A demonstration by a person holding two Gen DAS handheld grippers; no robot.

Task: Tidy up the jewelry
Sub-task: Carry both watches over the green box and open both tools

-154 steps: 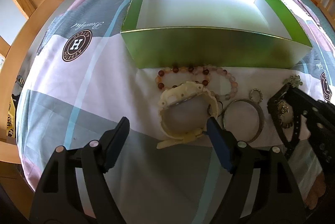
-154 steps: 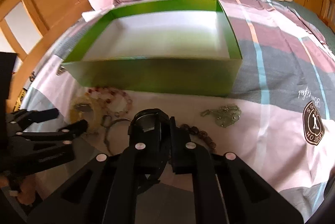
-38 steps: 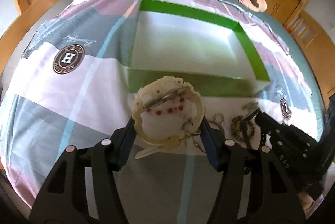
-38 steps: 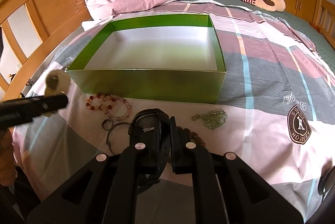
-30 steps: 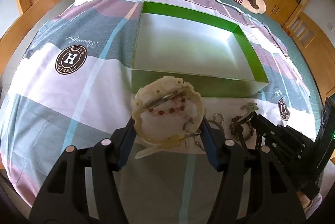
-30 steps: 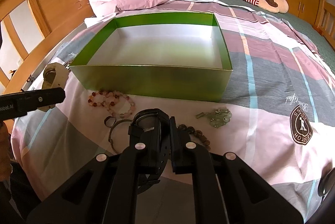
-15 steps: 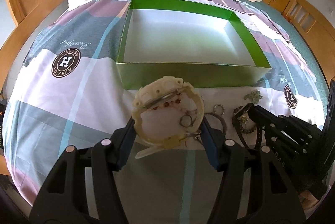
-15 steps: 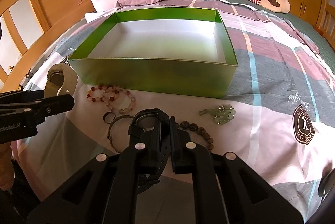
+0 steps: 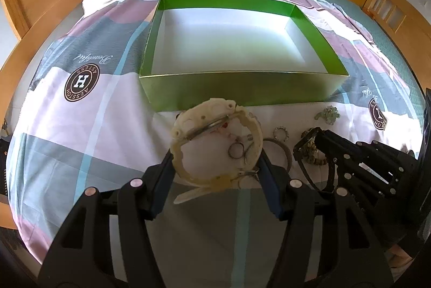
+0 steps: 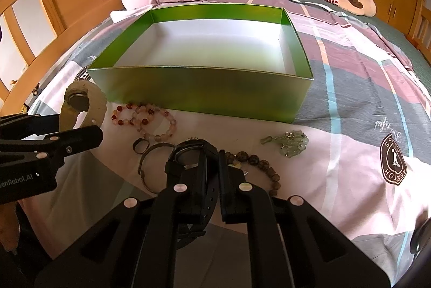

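While each tool grips a watch, cream [image 9: 215, 145] left, black [image 10: 194, 164] right, bracelets [image 10: 145, 118] front the green box [image 10: 204, 91].

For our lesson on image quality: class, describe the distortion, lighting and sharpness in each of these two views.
Left wrist view: fisheye bends the bed edges, dark vignette in the corners, daylight washes the green box floor pale, cream watch sharp. Right wrist view: same barrel curve, bright patch inside the box, black watch dark against the sheet, beads crisp.

Both grippers clamped (left [image 9: 215, 172], right [image 10: 211, 177])
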